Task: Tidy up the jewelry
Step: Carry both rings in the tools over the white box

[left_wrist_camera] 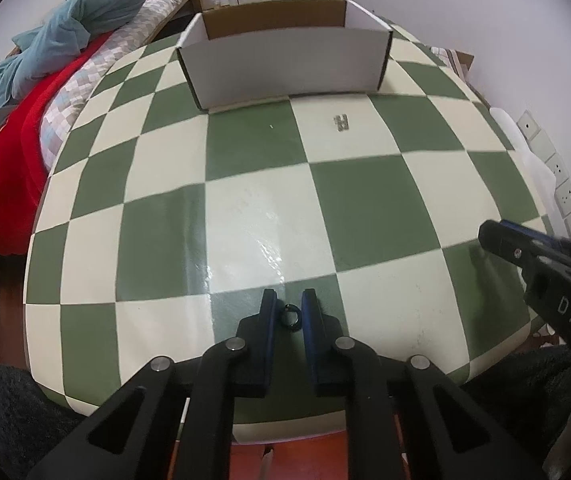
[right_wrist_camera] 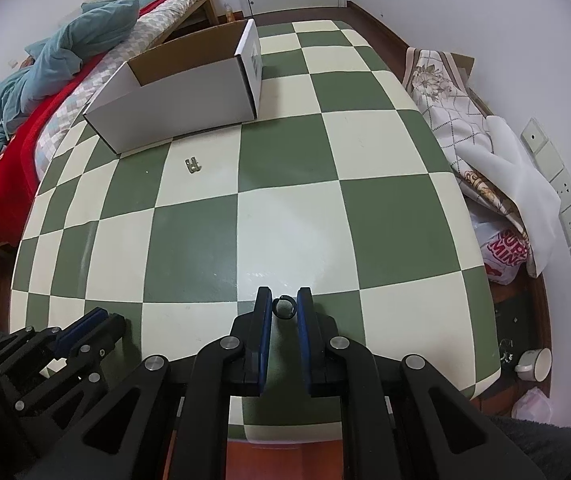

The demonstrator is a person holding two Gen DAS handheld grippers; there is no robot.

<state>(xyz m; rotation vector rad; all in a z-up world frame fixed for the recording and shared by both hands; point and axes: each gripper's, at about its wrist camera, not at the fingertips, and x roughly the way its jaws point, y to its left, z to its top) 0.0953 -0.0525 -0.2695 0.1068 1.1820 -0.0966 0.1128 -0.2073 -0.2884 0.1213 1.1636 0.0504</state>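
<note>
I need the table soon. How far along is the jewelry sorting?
Early. Nothing shows as finished; the box's inside is hidden. In hand: left gripper holds a dark ring, right gripper holds another ring. Left: boxing both, plus the silver piece on the table.

Left claw (left_wrist_camera: 288, 307) and right claw (right_wrist_camera: 284, 305): black linkages, blue inner pads, silver screws, white "DAS" lettering

Left gripper (left_wrist_camera: 288, 304) low over the table (left_wrist_camera: 245, 216), jaws closed in on a ring (left_wrist_camera: 290, 317) | ring on the near green square, pads tight at either side | box (left_wrist_camera: 285, 64) far across the table | clasp (left_wrist_camera: 341, 122) just before the box | right gripper (left_wrist_camera: 497, 238) at the right edge
</note>
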